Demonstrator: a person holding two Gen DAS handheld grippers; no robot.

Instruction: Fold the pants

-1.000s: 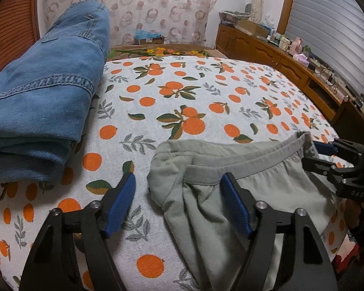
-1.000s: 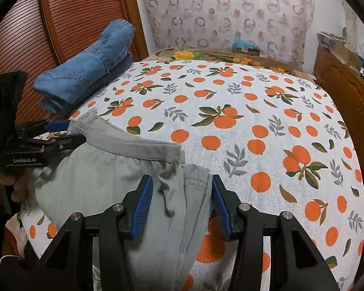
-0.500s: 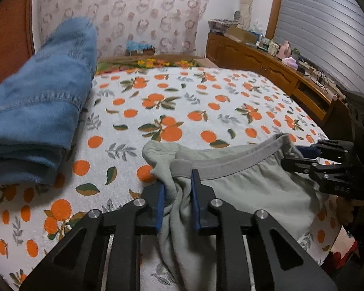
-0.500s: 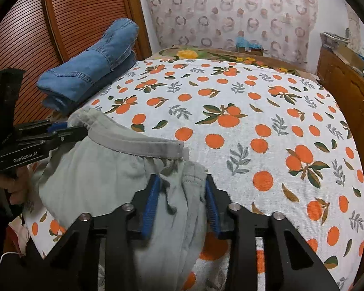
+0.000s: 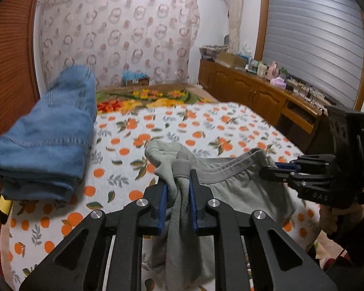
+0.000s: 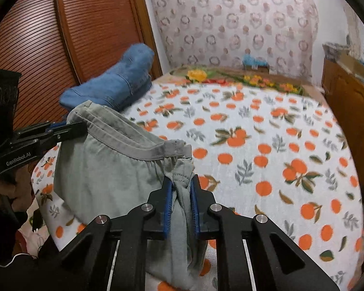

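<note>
The grey-green pants [image 5: 233,189] hang by their waistband above the near edge of the bed, and also show in the right wrist view [image 6: 109,169]. My left gripper [image 5: 177,194] is shut on one end of the waistband. My right gripper [image 6: 181,198] is shut on the other end. Each gripper also shows side-on in the other's view, the right [image 5: 279,169] and the left [image 6: 68,131]. The waistband stretches between them, lifted off the bed. The legs hang below, out of view.
The bed [image 6: 267,145] has an orange-print cover. Folded blue jeans [image 5: 51,135] lie at its left side, also in the right wrist view [image 6: 119,87], against a wooden slatted wall [image 6: 36,48]. A wooden cabinet [image 5: 254,97] with clutter runs along the right.
Both grippers went from open to shut on the waistband ends, then lifted the pants up off the bed.
</note>
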